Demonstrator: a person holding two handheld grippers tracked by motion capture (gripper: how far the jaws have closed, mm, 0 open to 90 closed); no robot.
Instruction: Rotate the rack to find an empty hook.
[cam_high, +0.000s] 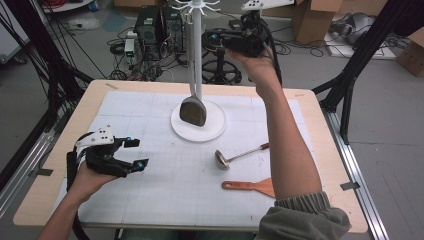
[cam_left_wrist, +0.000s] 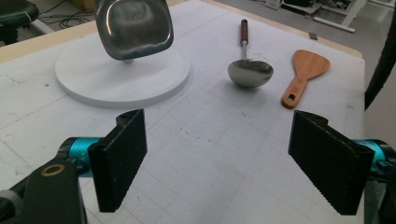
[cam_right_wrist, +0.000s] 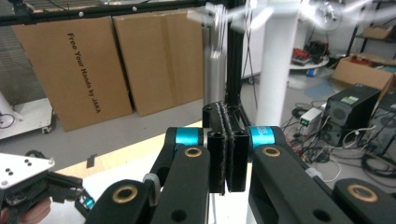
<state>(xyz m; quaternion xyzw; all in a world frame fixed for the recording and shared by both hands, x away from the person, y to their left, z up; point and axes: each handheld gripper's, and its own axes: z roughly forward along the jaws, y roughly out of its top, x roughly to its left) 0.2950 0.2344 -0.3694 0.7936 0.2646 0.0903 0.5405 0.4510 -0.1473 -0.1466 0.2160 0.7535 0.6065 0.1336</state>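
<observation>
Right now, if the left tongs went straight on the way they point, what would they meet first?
Probably the steel ladle with a dark wooden handle lying on the white gridded mat; it sits roughly centred ahead of the open left tongs. Depth is unclear, so they might touch the mat first.

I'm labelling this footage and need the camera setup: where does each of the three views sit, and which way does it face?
High view: above the person's side, facing forward and down on the table; both forearms, left gripper, right gripper.
Left gripper view: low over the table, along its open jaws at the ladle and wooden spatula.
Right gripper view: raised, along shut jaws at the white pole.
Shared: the hanging steel spatula shows in high and left gripper views.
</observation>
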